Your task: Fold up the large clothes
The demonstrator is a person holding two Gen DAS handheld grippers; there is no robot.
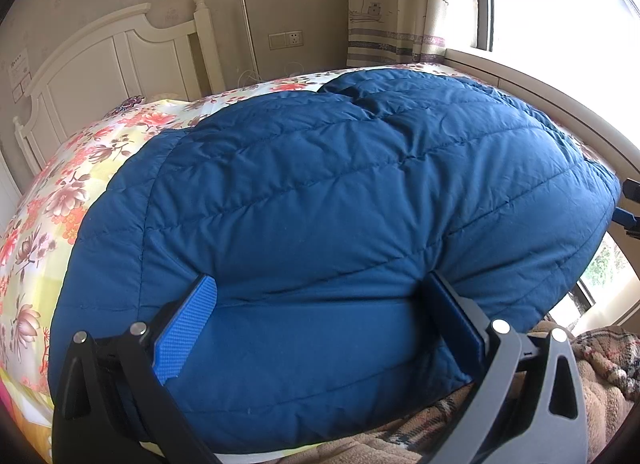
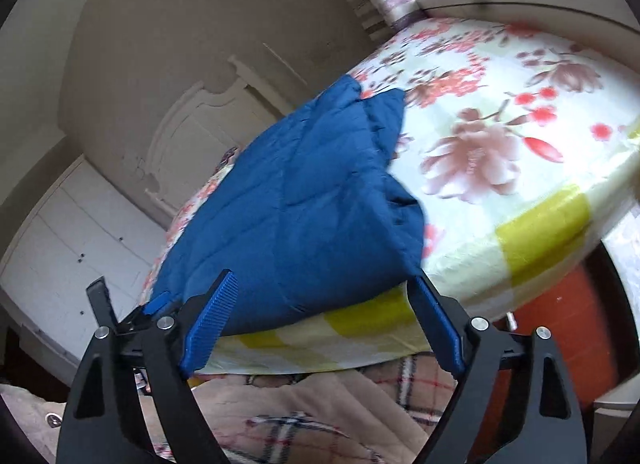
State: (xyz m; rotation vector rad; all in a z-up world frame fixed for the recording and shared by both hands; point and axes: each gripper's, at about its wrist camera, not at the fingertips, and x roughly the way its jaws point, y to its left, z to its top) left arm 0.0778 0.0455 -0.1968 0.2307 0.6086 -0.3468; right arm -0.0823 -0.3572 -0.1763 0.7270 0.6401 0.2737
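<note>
A large blue quilted jacket [image 1: 340, 204] lies spread on a bed with a floral sheet [image 1: 72, 192]. My left gripper [image 1: 320, 280] stands wide at the jacket's near edge. The puffy hem fills the gap between its blue pads, and the fabric creases at the right fingertip. In the right wrist view the same jacket [image 2: 300, 204] lies on the floral sheet [image 2: 500, 144]. My right gripper [image 2: 322, 280] is open, its fingertips on either side of the jacket's near corner and no pad pressing. The left gripper's fingers [image 2: 98, 296] show at the left of that view.
A white headboard [image 1: 100, 60] closes the bed's far end. A window sill [image 1: 540, 84] and a curtain [image 1: 400, 4] run along the right side. A tan plaid blanket [image 2: 320, 404] hangs below the bed's near edge. White cupboards [image 2: 60, 244] stand at the left.
</note>
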